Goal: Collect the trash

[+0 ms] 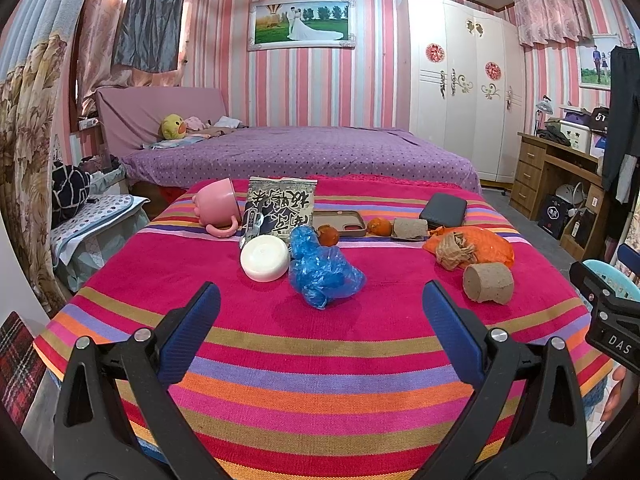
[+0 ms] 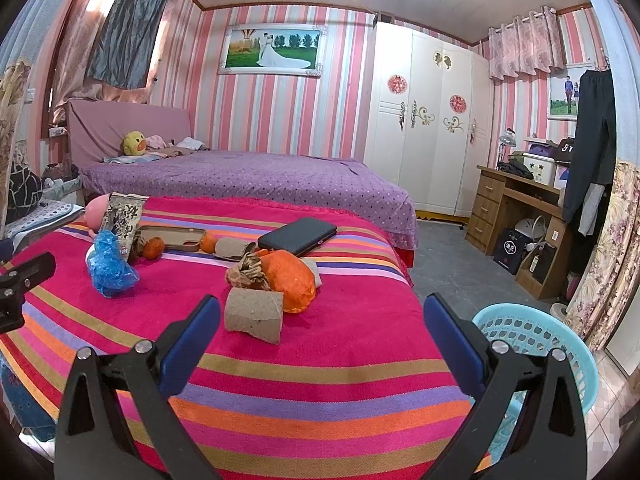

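1. Our left tongs (image 1: 320, 308) hang spread wide with nothing in them, above the near edge of the striped table (image 1: 320, 360)
2. Just ahead of them the crumpled blue plastic bag (image 1: 322, 266) lies touching a white round lid (image 1: 265, 258); its long axis runs from far-left to near-right, and behind it a printed snack wrapper (image 1: 280, 210) stands upright
3. Further right sit a flattened cardboard tube (image 1: 409, 228), an orange plastic bag (image 1: 472, 246) with crumpled brown paper (image 1: 454, 250) against it, and a cardboard roll (image 1: 489, 282) lying on its side, its axis running left to right, open end toward the left
4. Our right tongs (image 2: 320, 312) are equally wide open and hold nothing
5. The turquoise basket (image 2: 532, 332) stands beside the table's right edge; we see no trash in it, so we judge collecting has barely begun and every piece is left to gather
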A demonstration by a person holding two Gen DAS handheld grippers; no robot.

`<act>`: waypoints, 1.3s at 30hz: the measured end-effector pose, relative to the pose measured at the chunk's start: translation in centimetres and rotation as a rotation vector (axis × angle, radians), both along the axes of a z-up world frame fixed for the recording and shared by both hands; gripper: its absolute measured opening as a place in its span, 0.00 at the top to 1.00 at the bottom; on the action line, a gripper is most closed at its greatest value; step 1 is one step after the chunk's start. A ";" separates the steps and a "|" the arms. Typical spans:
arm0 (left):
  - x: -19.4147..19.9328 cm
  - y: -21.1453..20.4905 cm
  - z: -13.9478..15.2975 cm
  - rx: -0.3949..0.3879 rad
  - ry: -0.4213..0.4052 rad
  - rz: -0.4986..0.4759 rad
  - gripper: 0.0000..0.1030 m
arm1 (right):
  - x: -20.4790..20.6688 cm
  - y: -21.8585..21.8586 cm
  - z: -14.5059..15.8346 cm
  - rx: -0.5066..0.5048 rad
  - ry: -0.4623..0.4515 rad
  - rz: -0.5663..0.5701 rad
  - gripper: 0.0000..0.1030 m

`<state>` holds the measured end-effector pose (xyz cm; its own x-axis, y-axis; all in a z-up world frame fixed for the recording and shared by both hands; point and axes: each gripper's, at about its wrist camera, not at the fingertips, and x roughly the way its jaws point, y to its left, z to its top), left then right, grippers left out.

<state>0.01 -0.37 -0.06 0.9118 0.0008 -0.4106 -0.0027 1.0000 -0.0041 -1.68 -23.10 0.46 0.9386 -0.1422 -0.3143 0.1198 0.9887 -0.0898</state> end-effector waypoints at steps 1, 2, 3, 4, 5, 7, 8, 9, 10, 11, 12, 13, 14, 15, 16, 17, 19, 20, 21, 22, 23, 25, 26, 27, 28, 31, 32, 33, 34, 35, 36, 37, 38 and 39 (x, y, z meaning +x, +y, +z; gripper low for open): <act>0.0 -0.1 0.0 0.001 0.000 -0.001 0.05 | 0.0 0.0 -0.1 0.002 0.000 -0.001 0.04; -0.1 -0.1 0.0 0.001 0.000 -0.003 0.05 | 0.1 -0.1 0.0 0.003 0.001 -0.004 0.04; 0.0 -0.1 0.0 0.000 0.000 -0.003 0.05 | 0.2 -0.1 0.1 0.004 0.001 -0.007 0.04; 0.0 -0.1 0.0 -0.001 0.001 -0.004 0.05 | 0.2 -0.1 0.1 0.005 0.002 -0.008 0.04; -0.1 -0.1 0.0 -0.002 0.001 -0.004 0.05 | 0.2 -0.1 0.1 0.005 0.002 -0.009 0.04; -0.1 -0.2 0.0 -0.003 0.002 -0.005 0.05 | 0.2 -0.2 0.1 0.005 0.002 -0.008 0.04; -0.1 -0.2 0.0 -0.002 0.002 -0.005 0.05 | 0.2 -0.2 0.1 0.006 0.002 -0.009 0.04; -0.1 -0.2 0.0 -0.002 0.003 -0.006 0.05 | 0.2 -0.2 0.1 0.004 0.002 -0.009 0.04; -0.1 -0.2 0.1 -0.002 0.004 -0.007 0.05 | 0.2 -0.2 0.1 0.005 0.002 -0.009 0.04; -0.1 -0.2 0.1 -0.001 0.004 -0.008 0.05 | 0.2 -0.2 0.1 0.005 0.002 -0.009 0.04; -0.1 -0.2 0.1 0.000 0.004 -0.008 0.05 | 0.2 -0.2 0.1 0.005 0.003 -0.010 0.04; -0.1 -0.2 0.1 -0.002 0.004 -0.008 0.05 | 0.2 -0.2 0.2 0.006 0.003 -0.010 0.04; -0.1 -0.2 0.1 -0.002 0.004 -0.007 0.05 | 0.3 -0.3 0.2 0.009 0.003 -0.011 0.04; -0.1 -0.2 0.1 -0.002 0.005 -0.007 0.05 | 0.3 -0.4 0.3 0.011 0.003 -0.013 0.04; 0.0 -0.2 0.1 -0.001 0.005 -0.008 0.05 | 0.2 -0.5 0.4 0.012 0.002 -0.016 0.04; -0.1 -0.2 0.1 -0.002 0.005 -0.008 0.05 | 0.3 -0.6 0.4 0.014 0.003 -0.017 0.04; -0.1 -0.2 0.1 -0.003 0.003 -0.006 0.05 | 0.2 -0.7 0.5 0.018 0.004 -0.021 0.04; -0.1 -0.2 0.1 -0.004 0.001 -0.004 0.05 | 0.3 -0.8 0.5 0.019 0.005 -0.023 0.04; 0.0 -0.2 0.1 -0.004 0.002 -0.003 0.05 | 0.3 -0.9 0.5 0.019 0.005 -0.025 0.04; 0.0 -0.1 0.1 -0.005 0.002 -0.001 0.05 | 0.3 -0.9 0.5 0.019 0.005 -0.028 0.04; 0.1 -0.1 0.1 -0.006 0.004 0.000 0.05 | 0.3 -1.0 0.5 0.021 0.006 -0.029 0.04; 0.4 0.2 -0.1 -0.008 0.011 0.003 0.05 | 0.5 -1.2 0.4 0.025 0.012 -0.034 0.04; 0.7 0.5 -0.1 -0.008 0.016 0.004 0.05 | 0.6 -1.3 0.4 0.028 0.016 -0.036 0.04; 0.8 0.5 -0.1 -0.007 0.018 0.004 0.05 | 0.7 -1.4 0.4 0.030 0.019 -0.039 0.04; 1.0 0.6 -0.2 -0.006 0.020 0.006 0.05 | 0.7 -1.5 0.4 0.032 0.021 -0.042 0.04; 1.4 0.8 -0.2 -0.004 0.024 0.009 0.05 | 1.0 -2.0 0.3 0.040 0.026 -0.053 0.04; 1.5 0.9 -0.2 -0.004 0.026 0.009 0.05 | 1.1 -2.2 0.3 0.046 0.029 -0.056 0.04; 1.5 1.0 -0.3 -0.003 0.028 0.011 0.05 | 1.2 -2.4 0.4 0.052 0.031 -0.060 0.04; 1.6 1.0 -0.4 -0.002 0.031 0.011 0.05 | 1.3 -2.6 0.3 0.056 0.031 -0.064 0.04; 1.7 1.0 -0.5 -0.002 0.034 0.012 0.05 | 1.3 -2.8 0.3 0.060 0.031 -0.071 0.04; 1.8 1.1 -0.6 -0.001 0.036 0.014 0.05 | 1.4 -2.9 0.2 0.061 0.033 -0.075 0.04; 1.8 1.2 -0.7 0.000 0.038 0.016 0.05 | 1.5 -3.1 0.2 0.062 0.035 -0.079 0.04; 1.8 1.2 -0.7 0.001 0.041 0.018 0.05 | 1.7 -3.2 0.1 0.063 0.039 -0.084 0.04; 1.9 1.3 -0.8 0.001 0.045 0.019 0.05 | 1.8 -3.4 -0.1 0.063 0.044 -0.086 0.04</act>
<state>1.93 0.90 -0.89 0.8923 0.0180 -0.4511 -0.0214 0.9998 -0.0026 0.16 -26.46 0.40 0.9088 -0.2008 -0.3657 0.2021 0.9787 -0.0350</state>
